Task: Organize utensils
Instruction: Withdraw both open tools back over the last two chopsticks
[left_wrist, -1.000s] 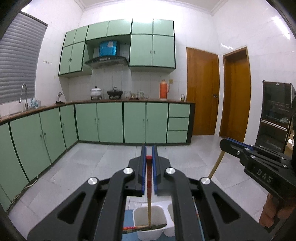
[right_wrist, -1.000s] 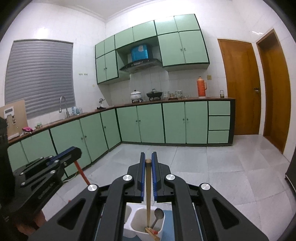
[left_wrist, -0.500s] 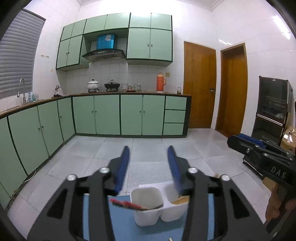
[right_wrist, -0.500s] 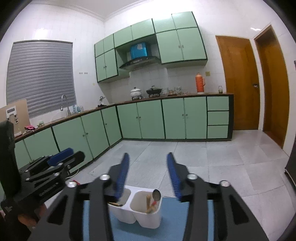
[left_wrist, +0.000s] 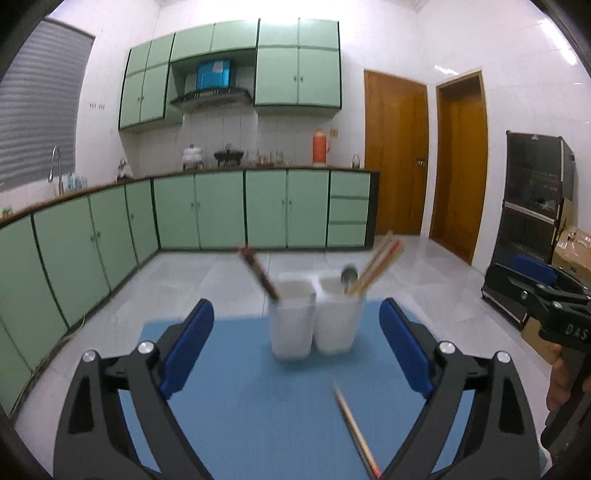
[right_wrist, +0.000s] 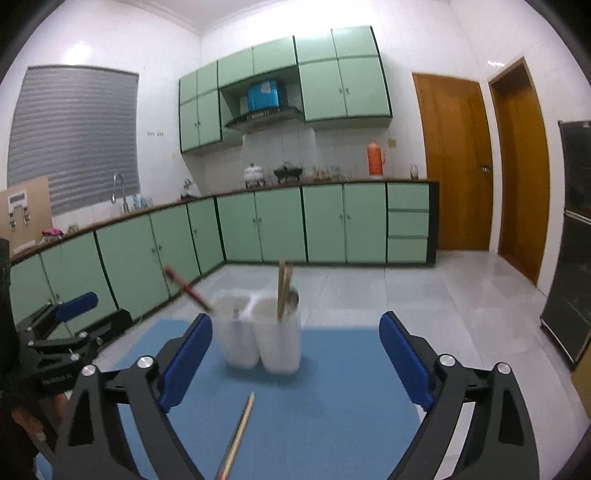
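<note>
The kitchen had green cabinets (left_wrist: 266, 210) along 2 walls and 2 wooden doors (left_wrist: 397, 158). A blue mat (left_wrist: 258, 398) covered the work surface.

The left gripper (left_wrist: 295, 347) was held low over the mat with its jaws wide apart and nothing between them. The right gripper (right_wrist: 295, 349) was posed the same way, jaws wide and empty. In the left view the right gripper appeared at the right edge, gripped by a hand (left_wrist: 561, 380), and its body carried the white letters "DAS". In the right view the left gripper appeared at the left edge; its small white lettering was too blurred to read.

A white 2-compartment holder (left_wrist: 314, 321) stood upright on the mat, ahead of both sets of jaws and roughly centred between them. Red chopsticks (left_wrist: 258, 271) leaned left out of the left compartment. Pale chopsticks (left_wrist: 378, 264) and a spoon (left_wrist: 349, 276) stood in the right compartment.

1 loose chopstick (left_wrist: 354, 428) lay on the mat, nearer than the holder and between the jaws of each gripper, touching neither.
</note>
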